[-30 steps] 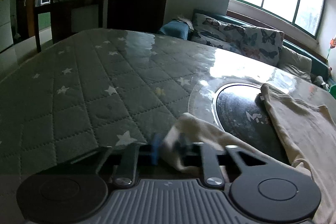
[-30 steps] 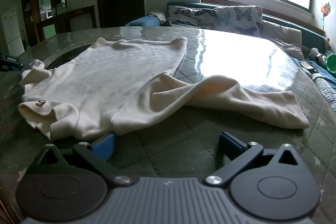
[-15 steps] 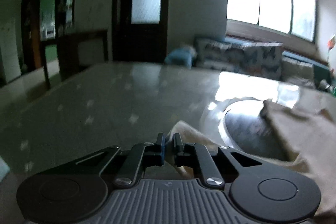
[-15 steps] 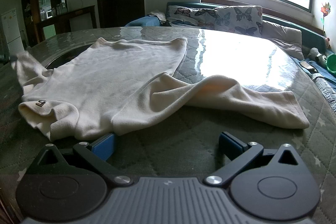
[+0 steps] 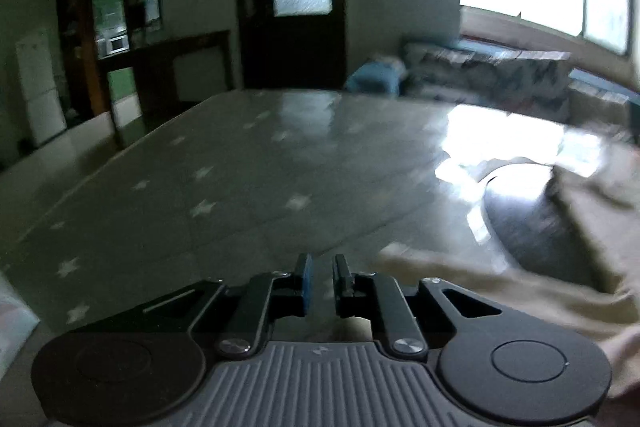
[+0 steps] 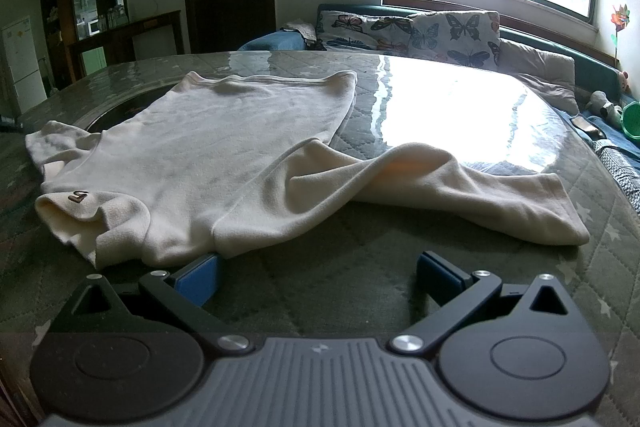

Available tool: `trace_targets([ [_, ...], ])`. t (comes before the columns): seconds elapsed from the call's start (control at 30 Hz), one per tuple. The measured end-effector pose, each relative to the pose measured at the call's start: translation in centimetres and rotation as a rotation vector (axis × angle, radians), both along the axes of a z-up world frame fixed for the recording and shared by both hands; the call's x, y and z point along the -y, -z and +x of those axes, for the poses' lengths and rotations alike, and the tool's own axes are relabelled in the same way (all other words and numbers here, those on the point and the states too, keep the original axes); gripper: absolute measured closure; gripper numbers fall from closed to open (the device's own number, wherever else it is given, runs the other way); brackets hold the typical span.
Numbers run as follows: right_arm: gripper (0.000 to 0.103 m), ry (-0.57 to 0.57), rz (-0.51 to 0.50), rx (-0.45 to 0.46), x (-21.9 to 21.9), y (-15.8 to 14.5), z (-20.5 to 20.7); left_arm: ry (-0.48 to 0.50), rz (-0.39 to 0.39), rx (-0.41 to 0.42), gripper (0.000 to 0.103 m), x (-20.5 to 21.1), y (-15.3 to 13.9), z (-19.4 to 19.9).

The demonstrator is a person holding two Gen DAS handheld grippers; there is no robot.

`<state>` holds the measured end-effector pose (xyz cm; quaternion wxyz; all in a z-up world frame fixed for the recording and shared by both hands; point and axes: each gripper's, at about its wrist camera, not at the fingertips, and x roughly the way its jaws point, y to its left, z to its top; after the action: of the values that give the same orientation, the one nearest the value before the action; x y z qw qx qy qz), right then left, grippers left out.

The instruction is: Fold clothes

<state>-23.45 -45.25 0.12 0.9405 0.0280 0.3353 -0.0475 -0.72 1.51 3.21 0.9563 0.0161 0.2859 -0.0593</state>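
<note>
On the star-quilted table (image 6: 360, 279), under its glossy cover, a cream sweater (image 6: 208, 163) lies spread face down, body flat over a dark round inset (image 5: 532, 227), one sleeve trailing off toward the right and the other bunched at the left edge. The right gripper (image 6: 318, 273) rests low just before the near hem, jaws wide apart and holding nothing, its left pad touching the cloth edge. The left gripper (image 5: 322, 283) hangs above the table beside the left sleeve (image 5: 480, 287); its jaws are nearly closed with a narrow gap, and nothing appears between them, though blur makes that uncertain. To fold well, I judge each gripper should pinch a sleeve near the cuff and lay it flat across the body, smoothing the ridge first. No containers are in view
</note>
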Motion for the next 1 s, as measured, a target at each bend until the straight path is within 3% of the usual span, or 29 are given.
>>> trace_targets([
  [0.07, 0.000, 0.000, 0.000, 0.000, 0.0, 0.0, 0.0, 0.067, -0.024, -0.009, 0.074, 1.0, -0.4, 0.2],
  [0.2, 0.000, 0.000, 0.000, 0.000, 0.0, 0.0, 0.0, 0.123, 0.050, -0.026, 0.073, 2.9, 0.2, 1.5],
  [0.43, 0.000, 0.000, 0.000, 0.001, 0.0, 0.0, 0.0, 0.083, 0.145, -0.025, 0.074, 3.4, 1.5, 3.8],
  [0.63, 0.000, 0.000, 0.000, 0.001, 0.0, 0.0, 0.0, 0.074, 0.202, 0.006, 0.071, 4.0, 1.4, 3.1],
  [0.7, 0.000, -0.001, 0.000, 0.000, 0.0, 0.0, 0.0, 0.076, 0.213, 0.027, 0.064, 4.1, 1.1, 2.2],
  [0.77, 0.000, -0.001, 0.000, 0.001, 0.0, 0.0, 0.0, 0.082, 0.196, 0.032, 0.063, 4.2, 0.7, 1.3],
  [0.9, 0.000, -0.001, 0.000, 0.001, 0.1, 0.0, 0.0, 0.189, 0.078, 0.007, 0.063, 4.8, -0.1, -1.0],
  [1.0, 0.000, -0.001, 0.000, 0.001, 0.1, 0.0, -0.1, 0.284, 0.074, -0.007, 0.063, 6.7, 0.2, -3.0],
])
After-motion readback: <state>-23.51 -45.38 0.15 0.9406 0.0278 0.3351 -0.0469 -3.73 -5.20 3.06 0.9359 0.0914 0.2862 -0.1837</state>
